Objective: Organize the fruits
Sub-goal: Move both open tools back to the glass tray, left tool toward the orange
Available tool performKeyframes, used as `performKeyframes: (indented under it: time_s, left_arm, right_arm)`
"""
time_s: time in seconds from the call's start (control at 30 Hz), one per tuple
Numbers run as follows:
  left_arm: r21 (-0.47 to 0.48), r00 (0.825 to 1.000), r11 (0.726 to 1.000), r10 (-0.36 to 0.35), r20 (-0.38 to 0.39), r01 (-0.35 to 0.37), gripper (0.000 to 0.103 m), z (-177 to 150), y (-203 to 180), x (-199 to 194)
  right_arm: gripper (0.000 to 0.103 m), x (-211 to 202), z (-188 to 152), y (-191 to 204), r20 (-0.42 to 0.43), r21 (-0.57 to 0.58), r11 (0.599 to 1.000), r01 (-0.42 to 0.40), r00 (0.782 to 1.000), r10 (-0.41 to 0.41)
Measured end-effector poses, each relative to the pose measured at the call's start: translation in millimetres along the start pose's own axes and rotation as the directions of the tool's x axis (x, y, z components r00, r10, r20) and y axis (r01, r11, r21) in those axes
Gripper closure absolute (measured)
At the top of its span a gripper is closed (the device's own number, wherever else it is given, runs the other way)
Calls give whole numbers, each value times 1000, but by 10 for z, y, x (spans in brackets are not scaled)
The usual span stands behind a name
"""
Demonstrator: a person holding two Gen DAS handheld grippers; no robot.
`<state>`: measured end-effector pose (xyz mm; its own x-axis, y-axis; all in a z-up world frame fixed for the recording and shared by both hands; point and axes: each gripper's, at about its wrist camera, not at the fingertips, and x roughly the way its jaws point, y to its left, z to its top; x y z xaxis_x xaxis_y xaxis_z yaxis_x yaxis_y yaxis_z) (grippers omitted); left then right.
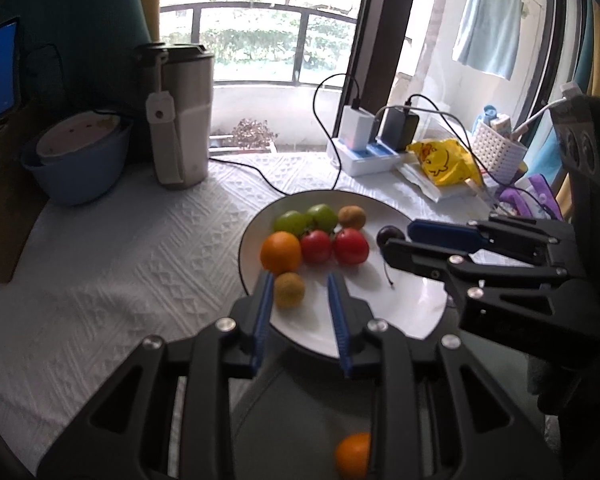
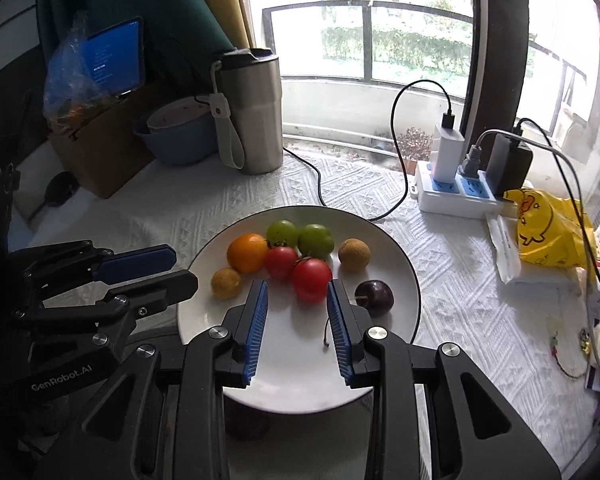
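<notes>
White plate [image 2: 396,280] on the cloth-covered counter [image 2: 440,300] holds an orange [image 2: 247,252], two red tomatoes [image 2: 311,280], two green fruits [image 2: 315,241], two brown ones and a dark plum [image 2: 374,296]. Left tool [image 1: 298,278] and right tool [image 2: 298,286]: jaws slightly apart, nothing gripped, above the plate's near side.

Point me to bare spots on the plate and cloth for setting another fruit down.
Free: the plate's near half, under the right gripper, and the tablecloth between the plate, blue bowl and tumbler. Crowded: the plate's far half with the fruit, and the corner around the power strip and yellow bag.
</notes>
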<state>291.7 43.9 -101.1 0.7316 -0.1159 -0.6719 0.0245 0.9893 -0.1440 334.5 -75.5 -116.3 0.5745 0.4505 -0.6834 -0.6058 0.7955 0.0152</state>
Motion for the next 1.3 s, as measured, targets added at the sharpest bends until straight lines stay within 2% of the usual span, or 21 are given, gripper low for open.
performKeyframes:
  time_s: [0.37, 0.63, 0.9, 1.3]
  left_arm:
    - [-16, 999, 1000, -10, 34, 10, 70, -136, -80, -348]
    - [-41, 999, 999, -23, 41, 25, 58, -344, -115, -513]
    - [-39, 999, 999, -35, 36, 36, 58, -543, -173, -604]
    - [-43, 999, 999, -34, -38, 33, 58, -823, -273, -465]
  right_arm:
    - [71, -346, -116, 176, 36, -2, 1000, 10, 999, -10]
    - [70, -491, -304, 248, 25, 1, 1000, 20, 999, -20]
    - [70, -597, -489, 288, 19, 15, 1000, 26, 999, -27]
    - [70, -519, -797, 222, -22, 56, 998, 2, 1000, -1]
